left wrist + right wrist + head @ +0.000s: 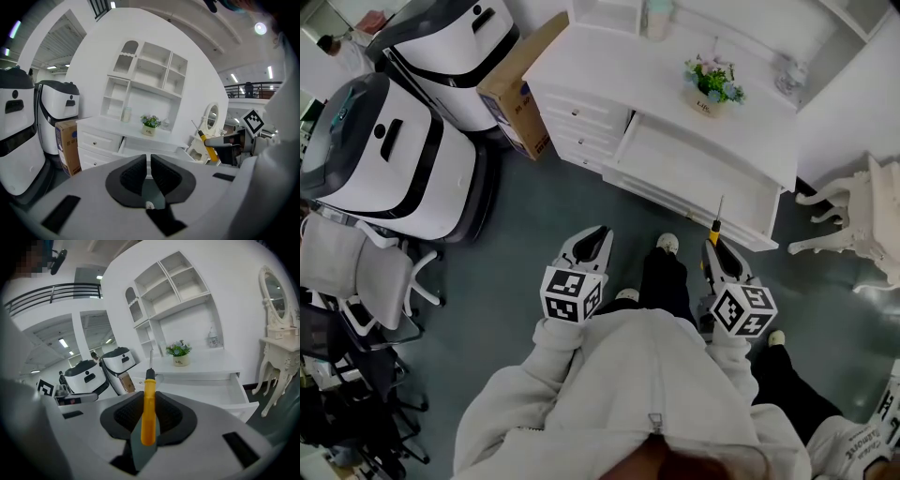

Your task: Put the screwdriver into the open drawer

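White desk (pixel 609 66), dark grey floor (pixel 511 281)

Screwdriver (pixel 714 227) handle partly hidden by right gripper (pixel 719 251)

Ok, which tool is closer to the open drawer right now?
Right. The right tool, gripping the screwdriver, sits just short of the open drawer; the left tool hangs farther back, off its left end.

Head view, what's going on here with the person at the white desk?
A person stands facing a white desk, a gripper in each hand. The right gripper is clamped on a yellow-handled screwdriver, whose shaft points toward the open drawer. The screwdriver is not yet in the drawer. The left gripper is empty, its jaws nearly together, level with the right one.
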Available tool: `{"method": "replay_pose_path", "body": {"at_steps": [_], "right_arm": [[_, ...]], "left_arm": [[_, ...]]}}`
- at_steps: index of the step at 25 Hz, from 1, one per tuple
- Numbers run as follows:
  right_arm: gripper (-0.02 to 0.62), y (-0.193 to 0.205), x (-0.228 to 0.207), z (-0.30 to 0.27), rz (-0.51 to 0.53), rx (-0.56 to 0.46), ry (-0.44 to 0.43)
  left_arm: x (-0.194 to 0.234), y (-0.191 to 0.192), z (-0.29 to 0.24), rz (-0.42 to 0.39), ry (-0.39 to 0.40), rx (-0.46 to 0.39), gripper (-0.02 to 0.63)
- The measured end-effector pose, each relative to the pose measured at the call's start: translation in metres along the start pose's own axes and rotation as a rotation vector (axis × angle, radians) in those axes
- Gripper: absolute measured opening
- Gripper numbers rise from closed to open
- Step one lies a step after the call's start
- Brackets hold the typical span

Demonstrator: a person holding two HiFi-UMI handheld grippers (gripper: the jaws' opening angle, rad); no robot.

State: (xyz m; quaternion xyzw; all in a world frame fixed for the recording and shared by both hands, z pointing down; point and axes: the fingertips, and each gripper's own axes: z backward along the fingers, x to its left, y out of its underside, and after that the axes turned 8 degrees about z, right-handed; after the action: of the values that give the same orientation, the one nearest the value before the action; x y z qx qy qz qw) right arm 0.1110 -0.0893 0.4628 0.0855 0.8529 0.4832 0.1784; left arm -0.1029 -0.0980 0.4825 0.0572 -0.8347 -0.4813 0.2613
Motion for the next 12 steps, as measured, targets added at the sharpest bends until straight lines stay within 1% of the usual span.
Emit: {"method": "replay_pose_path", "body": {"at_steps": [4, 8, 12], "right_arm": [[0.092, -0.006, 0.0, -0.013, 0.01, 0.008, -0.018], [0.092, -0.011, -0.004, -0.025, 0.009, 0.015, -0.034], [0.092, -0.019, -0.02, -0.037, -0.013, 0.006, -0.029]], "left_arm": [[0.009, -0.005, -0.007, 0.029, -0.02, -0.01, 0.041], [0.009, -0.011, -0.018, 0.021, -0.02, -0.003, 0.041], [0.011, -0.019, -0.04, 0.01, -0.021, 0.005, 0.041]]}}
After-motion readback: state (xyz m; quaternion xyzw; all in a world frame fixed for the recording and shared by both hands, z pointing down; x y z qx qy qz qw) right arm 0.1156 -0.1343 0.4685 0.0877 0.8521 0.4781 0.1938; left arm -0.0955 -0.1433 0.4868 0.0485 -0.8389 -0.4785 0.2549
